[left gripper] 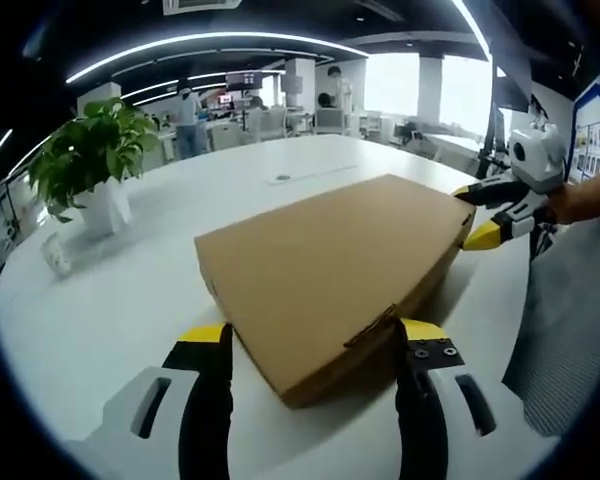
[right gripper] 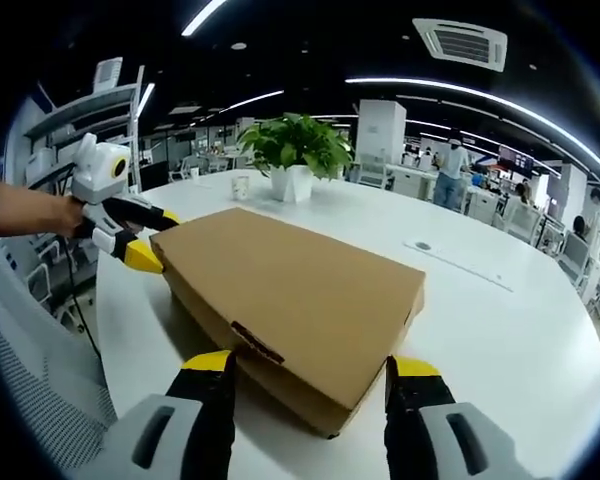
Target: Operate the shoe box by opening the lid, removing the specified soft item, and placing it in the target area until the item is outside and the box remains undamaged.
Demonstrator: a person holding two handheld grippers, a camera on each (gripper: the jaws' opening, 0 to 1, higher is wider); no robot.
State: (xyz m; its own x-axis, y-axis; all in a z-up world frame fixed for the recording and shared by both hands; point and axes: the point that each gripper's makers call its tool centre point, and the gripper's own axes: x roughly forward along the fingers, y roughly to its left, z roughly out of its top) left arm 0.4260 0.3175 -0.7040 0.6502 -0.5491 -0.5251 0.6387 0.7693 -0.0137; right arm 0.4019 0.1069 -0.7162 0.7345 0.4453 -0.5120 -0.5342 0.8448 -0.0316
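A flat brown cardboard shoe box (left gripper: 320, 265) lies on the white table (left gripper: 110, 320) with its lid down. In the left gripper view, my left gripper (left gripper: 315, 338) stands open, its yellow-tipped jaws straddling the box's near corner, where a small tab sits. My right gripper (left gripper: 480, 213) comes in from the right, open, its jaws above and below the box's far right corner. In the right gripper view, the right gripper (right gripper: 310, 365) is open around the near edge of the box (right gripper: 290, 285), and the left gripper (right gripper: 145, 238) is open at the far left corner.
A potted green plant (left gripper: 95, 165) (right gripper: 295, 150) in a white pot and a small cup (left gripper: 55, 255) (right gripper: 241, 187) stand on the table beyond the box. A grey mesh chair (right gripper: 30, 380) (left gripper: 570, 320) sits at the table edge. People stand at desks far behind.
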